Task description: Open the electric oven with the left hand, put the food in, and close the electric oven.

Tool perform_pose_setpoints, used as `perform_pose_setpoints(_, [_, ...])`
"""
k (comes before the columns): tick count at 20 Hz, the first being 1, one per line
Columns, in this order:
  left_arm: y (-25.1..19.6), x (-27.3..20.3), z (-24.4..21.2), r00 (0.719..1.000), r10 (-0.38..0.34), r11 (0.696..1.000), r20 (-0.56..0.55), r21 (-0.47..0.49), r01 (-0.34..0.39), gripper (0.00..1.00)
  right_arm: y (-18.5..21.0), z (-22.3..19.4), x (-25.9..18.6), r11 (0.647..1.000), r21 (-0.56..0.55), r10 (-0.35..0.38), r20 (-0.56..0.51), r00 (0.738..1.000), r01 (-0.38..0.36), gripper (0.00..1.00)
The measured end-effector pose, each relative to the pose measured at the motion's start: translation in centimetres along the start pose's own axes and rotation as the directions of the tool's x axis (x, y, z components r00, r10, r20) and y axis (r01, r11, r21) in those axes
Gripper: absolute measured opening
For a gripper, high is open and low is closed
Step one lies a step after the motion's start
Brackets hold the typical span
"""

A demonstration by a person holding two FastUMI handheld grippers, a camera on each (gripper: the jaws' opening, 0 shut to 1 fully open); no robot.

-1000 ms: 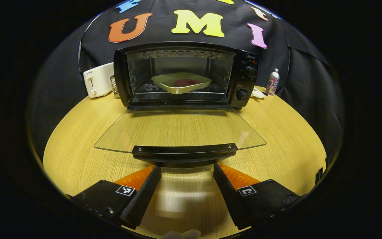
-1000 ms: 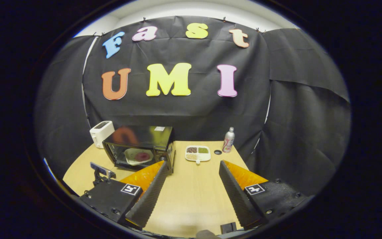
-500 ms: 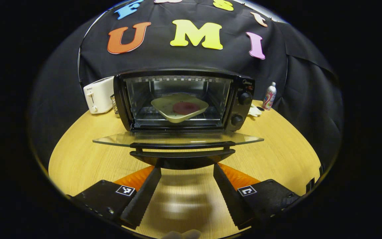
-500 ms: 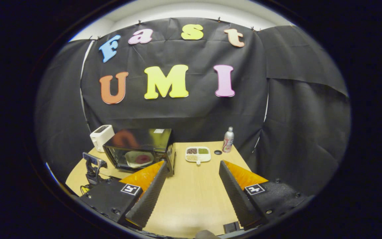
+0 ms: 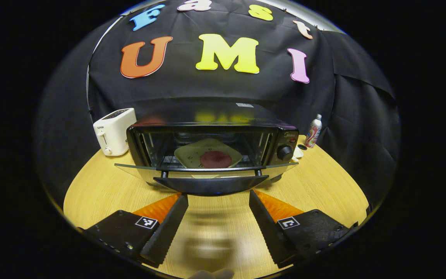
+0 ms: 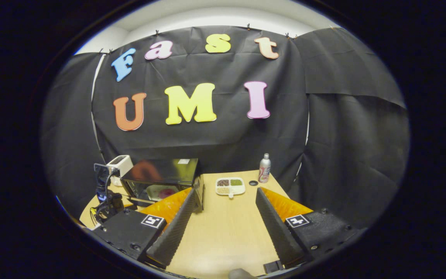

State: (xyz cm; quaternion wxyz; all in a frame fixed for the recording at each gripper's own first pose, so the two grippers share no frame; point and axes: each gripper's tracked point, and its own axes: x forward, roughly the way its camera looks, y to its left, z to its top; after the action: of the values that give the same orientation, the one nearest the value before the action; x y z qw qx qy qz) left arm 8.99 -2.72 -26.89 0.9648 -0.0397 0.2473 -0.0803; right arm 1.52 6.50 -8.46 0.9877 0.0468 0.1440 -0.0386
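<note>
The black electric oven (image 5: 285,135) stands mid-table, its glass door (image 5: 130,170) tilted partway up. Inside, a pale square plate (image 5: 192,151) carries a round red piece of food (image 5: 216,159). My left gripper (image 5: 218,195) is open, its fingertips right under the door's black handle (image 5: 211,184), touching or nearly touching it. My right gripper (image 6: 226,190) hangs open and holds nothing, high above the table to the right of the oven (image 6: 161,170). The left gripper (image 6: 105,193) also appears in the right gripper view, in front of the oven.
A white toaster (image 5: 114,130) stands left of the oven, a drink can (image 5: 314,130) at the back right. A white divided dish (image 6: 230,186) of grains lies right of the oven. The wooden table (image 5: 323,190) ends close on both sides.
The oven door has swung up from lying flat to partly raised, and my left gripper has risen with its handle. The right gripper has barely shifted.
</note>
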Motion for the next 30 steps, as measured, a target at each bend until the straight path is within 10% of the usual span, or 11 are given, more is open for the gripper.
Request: perform_pose_setpoints(30, [-0.7, -2.9, 5.6, 0.994, -0.015, 1.0, 0.112, 0.018, 0.013, 0.96, 1.2, 0.9, -2.2, 1.0, 0.003, 0.007, 0.032, 0.999, -0.007, 0.99])
